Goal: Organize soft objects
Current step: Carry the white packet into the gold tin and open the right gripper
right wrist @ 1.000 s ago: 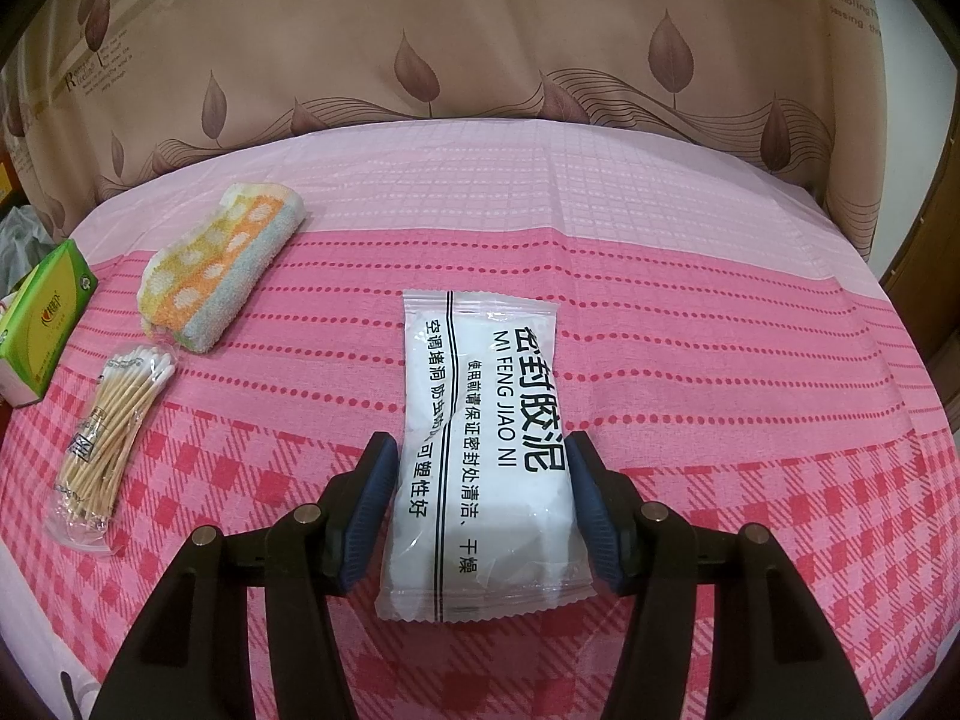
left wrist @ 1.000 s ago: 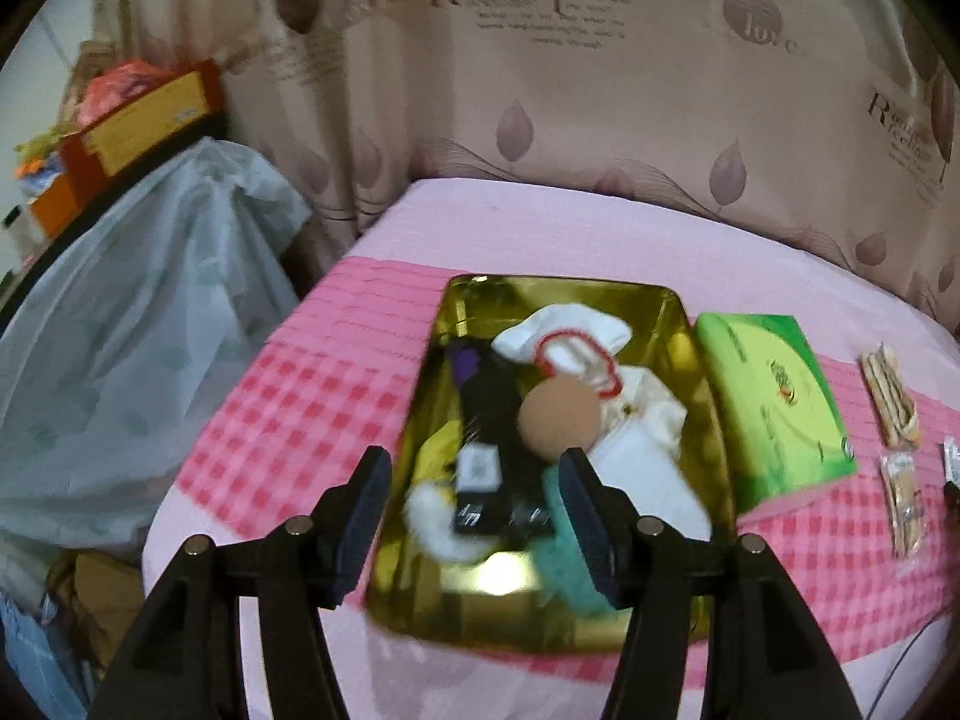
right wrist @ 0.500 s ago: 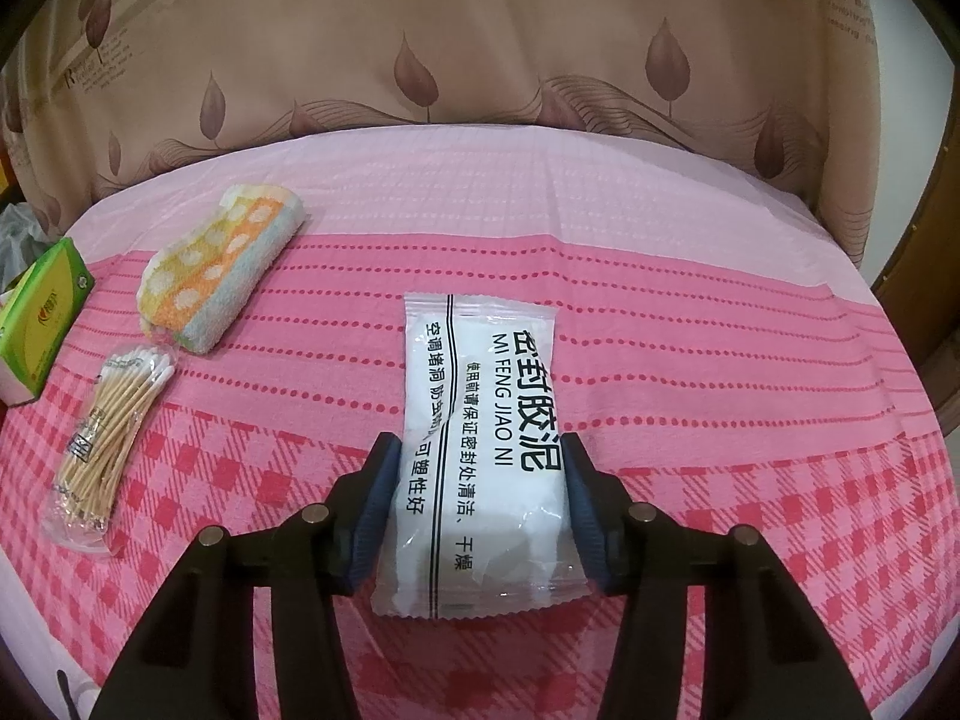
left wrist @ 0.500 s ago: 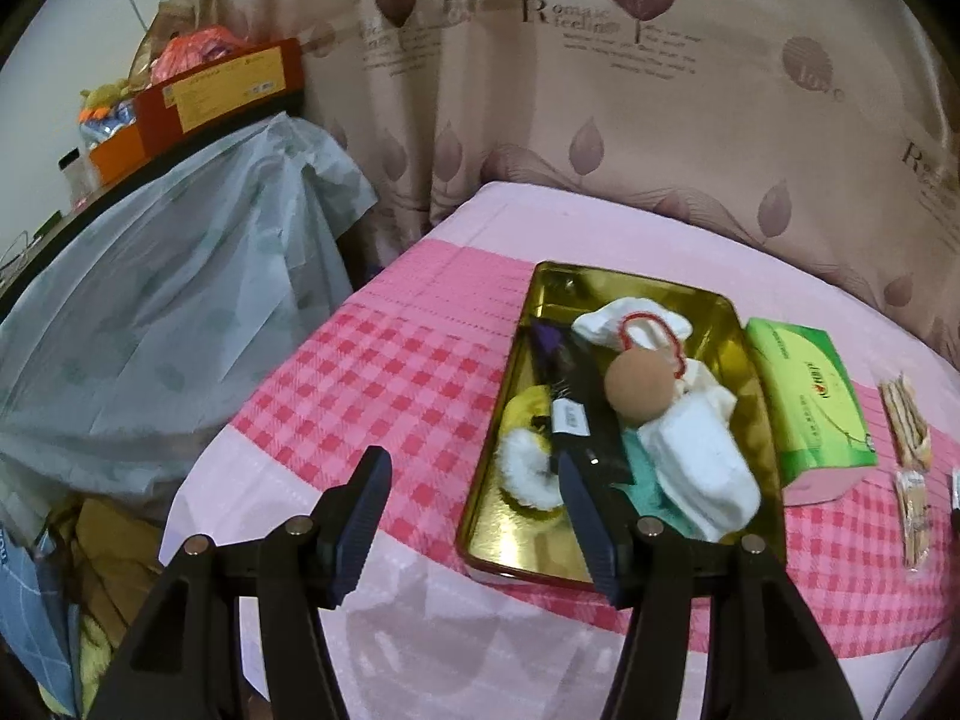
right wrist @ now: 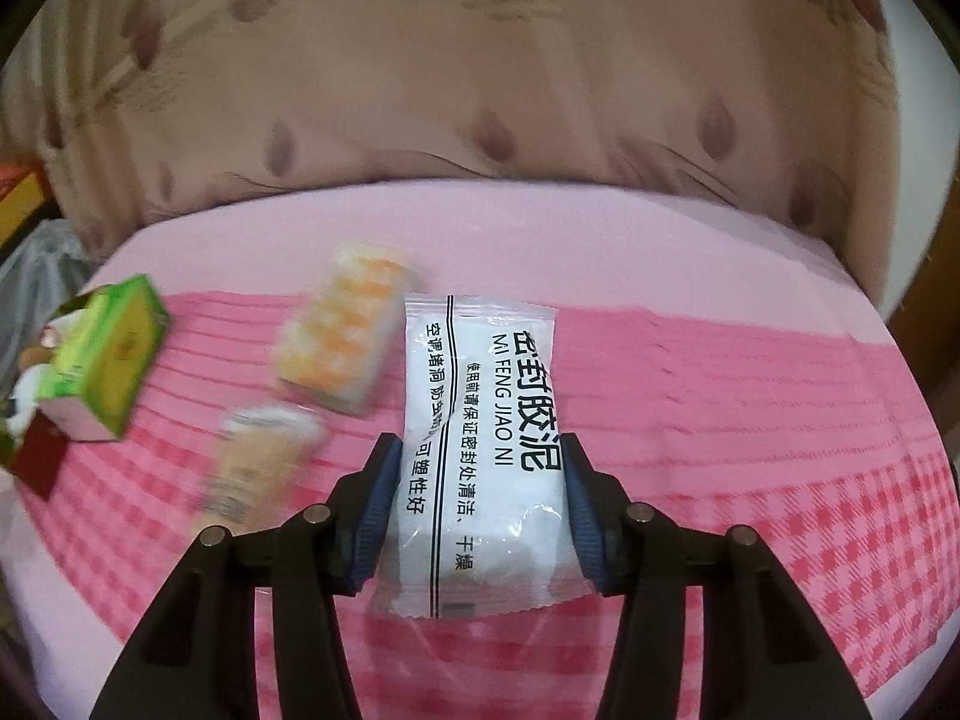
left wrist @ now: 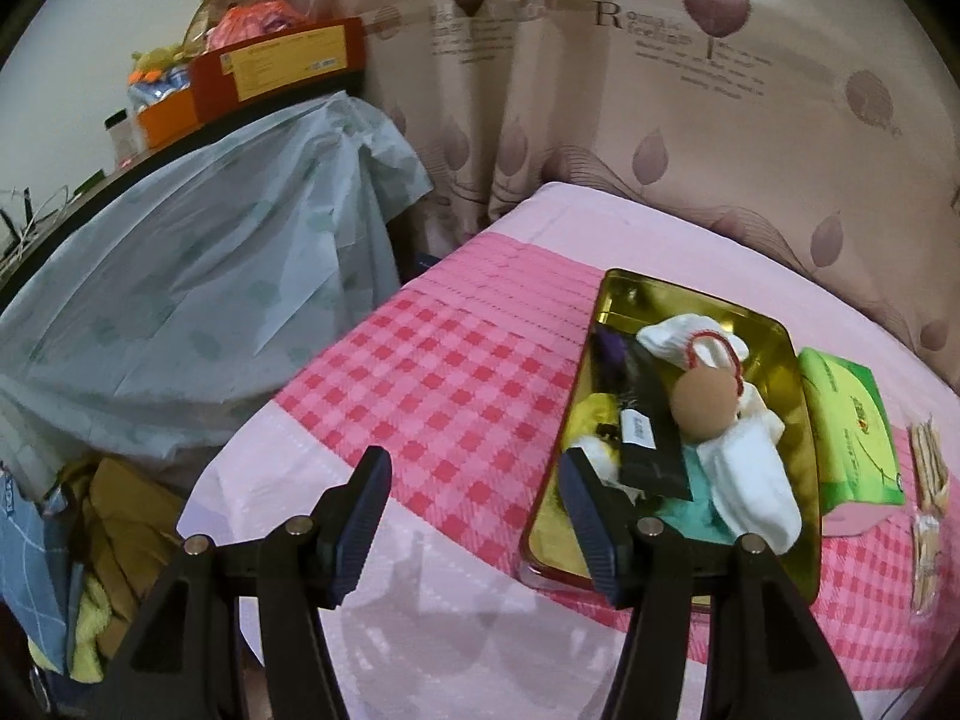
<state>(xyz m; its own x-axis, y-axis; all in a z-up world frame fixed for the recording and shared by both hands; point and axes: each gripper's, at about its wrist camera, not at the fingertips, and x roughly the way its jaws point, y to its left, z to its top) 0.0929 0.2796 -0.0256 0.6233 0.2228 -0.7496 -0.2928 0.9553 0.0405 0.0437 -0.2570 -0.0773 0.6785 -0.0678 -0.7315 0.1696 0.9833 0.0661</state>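
Observation:
My right gripper (right wrist: 478, 450) is shut on a white plastic packet (right wrist: 480, 396) with black print. The pads press its two long sides and hold it above the pink checked tablecloth (right wrist: 750, 408). A folded orange-and-white towel (right wrist: 342, 330) and a bag of cotton swabs (right wrist: 258, 462) lie blurred to its left. My left gripper (left wrist: 474, 462) is open and empty over the table's left front edge. To its right stands a gold tray (left wrist: 624, 300) holding white socks (left wrist: 750, 480), a tan ball (left wrist: 705, 402) and a black item (left wrist: 651, 450).
A green tissue box (left wrist: 852, 420) lies against the tray's right side, with swab bags (left wrist: 927, 480) beyond it. Left of the table stand plastic-covered furniture (left wrist: 210, 300) with boxes (left wrist: 282, 60) on top and a clothes pile (left wrist: 108, 540). A curtain (left wrist: 660, 120) hangs behind.
The right gripper's jaws closed on the packet and lifted it off the cloth. The left gripper swung left, so the tray now sits at the right of its view.

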